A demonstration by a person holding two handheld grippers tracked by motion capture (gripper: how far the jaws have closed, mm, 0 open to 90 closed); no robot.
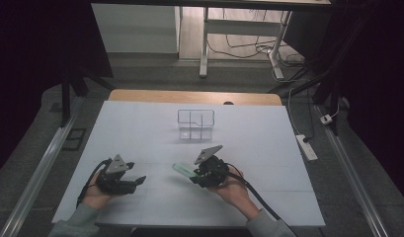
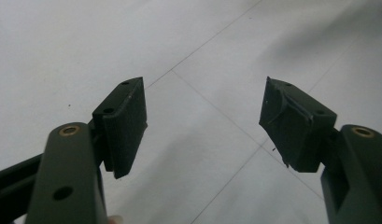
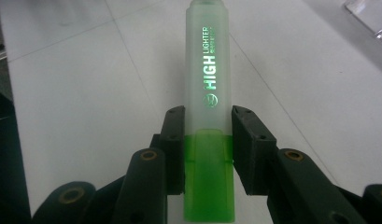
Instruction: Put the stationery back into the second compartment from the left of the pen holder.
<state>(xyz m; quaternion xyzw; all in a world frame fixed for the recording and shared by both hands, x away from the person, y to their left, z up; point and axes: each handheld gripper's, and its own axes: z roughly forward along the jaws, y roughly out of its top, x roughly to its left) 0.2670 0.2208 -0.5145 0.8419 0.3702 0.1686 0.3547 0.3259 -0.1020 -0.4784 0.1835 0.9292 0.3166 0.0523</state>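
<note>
Clamping a green highlighter (image 3: pixel 208 116) between its jaws, the right gripper (image 3: pixel 208 154) grips near the cap seam; it pokes straight out ahead. Light, stiff, probably slick plastic. Left gripper (image 2: pixel 202 121) gapes, holding nothing.

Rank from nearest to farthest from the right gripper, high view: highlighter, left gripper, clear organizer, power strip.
1. Highlighter: clamped in the right gripper, sticking out to its left.
2. Left gripper: further left, near the table's front edge, jaws open.
3. Clear organizer: ahead, mid-table toward the far edge.
4. Power strip: on the floor, off the table's right edge.
</note>
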